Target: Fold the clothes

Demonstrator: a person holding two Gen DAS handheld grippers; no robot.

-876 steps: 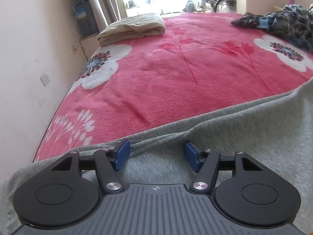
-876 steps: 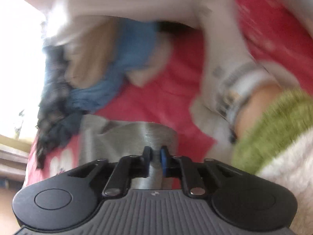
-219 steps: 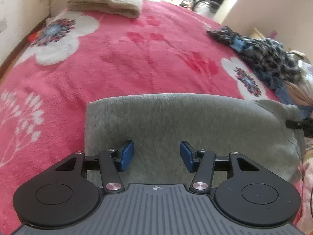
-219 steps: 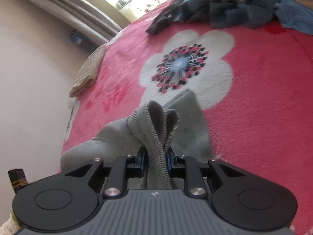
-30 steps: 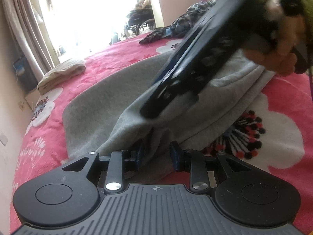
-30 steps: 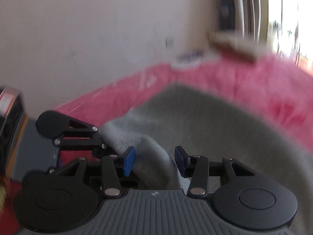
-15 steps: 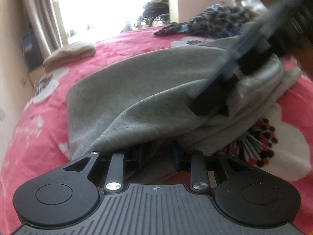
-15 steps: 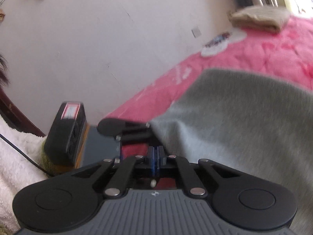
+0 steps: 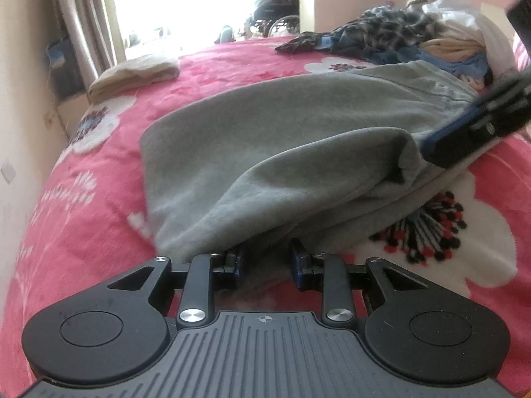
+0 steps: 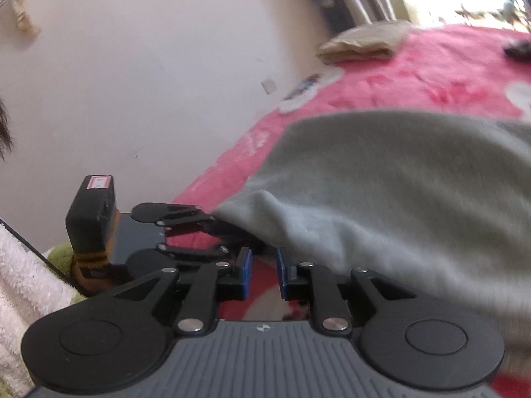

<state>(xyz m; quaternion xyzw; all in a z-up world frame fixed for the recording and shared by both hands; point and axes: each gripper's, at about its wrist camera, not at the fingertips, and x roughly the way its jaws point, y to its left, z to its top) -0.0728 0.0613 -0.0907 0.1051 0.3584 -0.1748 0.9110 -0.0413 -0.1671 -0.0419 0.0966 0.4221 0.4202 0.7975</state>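
A grey garment (image 9: 282,139) lies folded over on the pink flowered blanket (image 9: 83,199). My left gripper (image 9: 267,262) is shut on its near edge, and the cloth runs down between the blue pads. In the right wrist view the same gripper (image 10: 229,229) grips the garment's (image 10: 398,182) left corner. My right gripper (image 10: 264,275) has its jaws opening, with only the blanket showing between its pads and the grey cloth just right of them. From the left wrist view, the right gripper (image 9: 431,147) sits at the fold's right end.
A folded beige cloth (image 9: 132,73) lies at the far left of the bed by the curtain. A pile of unfolded clothes (image 9: 398,33) fills the far right corner. A pale wall (image 10: 132,66) runs along the bed's left side. A person's fuzzy sleeve (image 10: 20,282) shows at lower left.
The right gripper swung off the garment's middle to its right end; its jaws shut on nothing, then parted again. The left gripper kept its hold and shifted slightly.
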